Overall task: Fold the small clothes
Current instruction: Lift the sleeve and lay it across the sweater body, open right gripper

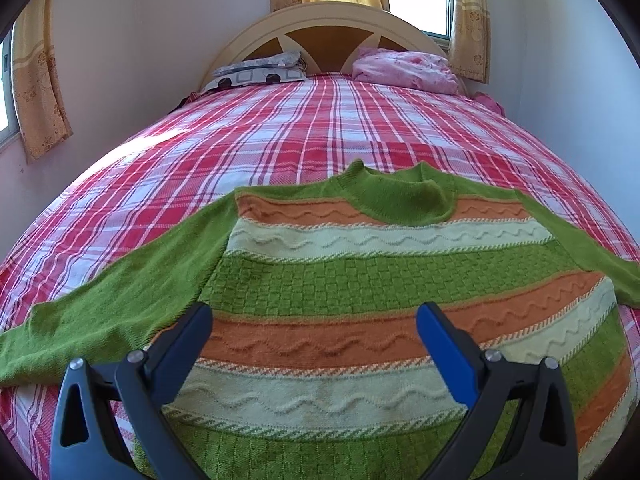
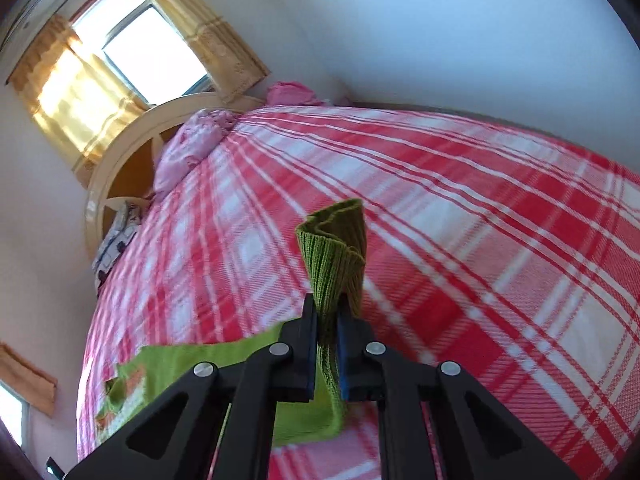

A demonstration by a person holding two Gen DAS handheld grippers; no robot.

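Observation:
A small knitted sweater [image 1: 360, 280] with green, orange and cream stripes lies flat on the red plaid bedspread [image 1: 280, 132], neck away from me. Its left sleeve [image 1: 104, 312] stretches out to the left. My left gripper [image 1: 314, 320] is open and empty, hovering over the sweater's lower body. My right gripper [image 2: 327, 316] is shut on the green ribbed cuff [image 2: 336, 248] of the right sleeve and holds it lifted above the bed. The rest of the sweater [image 2: 168, 364] shows at lower left in the right wrist view.
A cream headboard [image 1: 320, 20] stands at the far end, with a patterned pillow [image 1: 256, 74] and a pink bundle of bedding [image 1: 404, 68] in front of it. Walls close in on both sides. Curtained windows [image 2: 132, 48] are behind the headboard.

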